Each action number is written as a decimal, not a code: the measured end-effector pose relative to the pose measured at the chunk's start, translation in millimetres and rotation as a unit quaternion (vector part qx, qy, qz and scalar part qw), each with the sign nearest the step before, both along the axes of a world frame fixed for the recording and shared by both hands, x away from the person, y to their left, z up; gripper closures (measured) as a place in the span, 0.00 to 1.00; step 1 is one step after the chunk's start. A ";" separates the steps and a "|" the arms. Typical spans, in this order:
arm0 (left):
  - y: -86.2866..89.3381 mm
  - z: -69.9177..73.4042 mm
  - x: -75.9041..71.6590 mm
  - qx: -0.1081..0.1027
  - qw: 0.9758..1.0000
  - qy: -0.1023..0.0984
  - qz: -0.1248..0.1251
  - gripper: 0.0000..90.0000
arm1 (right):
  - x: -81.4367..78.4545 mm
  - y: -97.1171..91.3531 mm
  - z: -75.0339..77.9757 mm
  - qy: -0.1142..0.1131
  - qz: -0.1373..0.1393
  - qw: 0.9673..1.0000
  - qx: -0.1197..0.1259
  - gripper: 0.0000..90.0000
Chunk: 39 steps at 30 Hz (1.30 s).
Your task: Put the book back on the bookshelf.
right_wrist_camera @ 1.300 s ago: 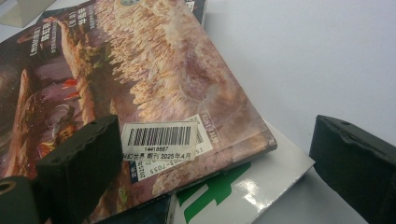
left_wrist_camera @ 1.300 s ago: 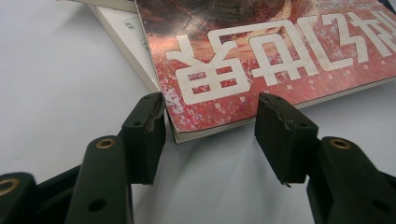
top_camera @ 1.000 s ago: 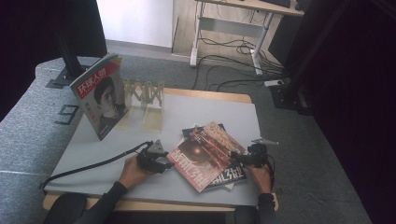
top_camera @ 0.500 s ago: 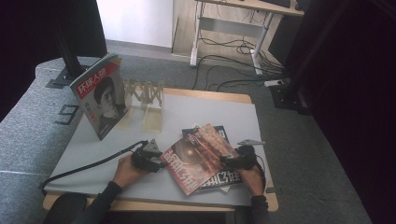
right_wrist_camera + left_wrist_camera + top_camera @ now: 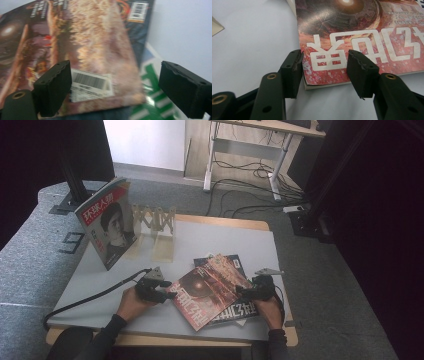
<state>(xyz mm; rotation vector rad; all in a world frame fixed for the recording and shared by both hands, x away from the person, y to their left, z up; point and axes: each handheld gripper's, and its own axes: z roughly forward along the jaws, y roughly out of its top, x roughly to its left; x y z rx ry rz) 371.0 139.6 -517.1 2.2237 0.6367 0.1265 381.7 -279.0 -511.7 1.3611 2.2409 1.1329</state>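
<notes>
Lying open and face up on the grey table is a red magazine, stacked askew on two darker magazines near the table's front edge. The left gripper is held at the red magazine's left corner; in the left gripper view, its jaws are seen spread either side of that corner, one finger just off the cover's edge, with nothing clamped. The right gripper is held at the red magazine's right edge. In the right gripper view its jaws are seen wide apart, having just been closing slightly, with the barcode corner lying between them, ungripped. Behind the red magazine, a wooden rack is seen, and a portrait magazine is stood upright to the rack's left.
</notes>
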 end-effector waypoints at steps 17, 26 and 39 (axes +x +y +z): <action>7.7 -6.0 -8.7 0.027 1.000 -0.005 0.016 0.65 | -7.7 -43.6 -1.5 0.000 -0.040 0.999 0.015 0.14; -8.1 -6.4 -5.2 0.028 1.000 -0.011 0.009 0.65 | -9.0 -49.2 1.0 0.000 -0.042 0.999 0.020 0.14; -33.6 -5.3 -1.3 0.001 1.000 -0.005 -0.017 0.64 | -12.2 -58.4 0.8 0.010 -0.040 0.999 0.024 0.15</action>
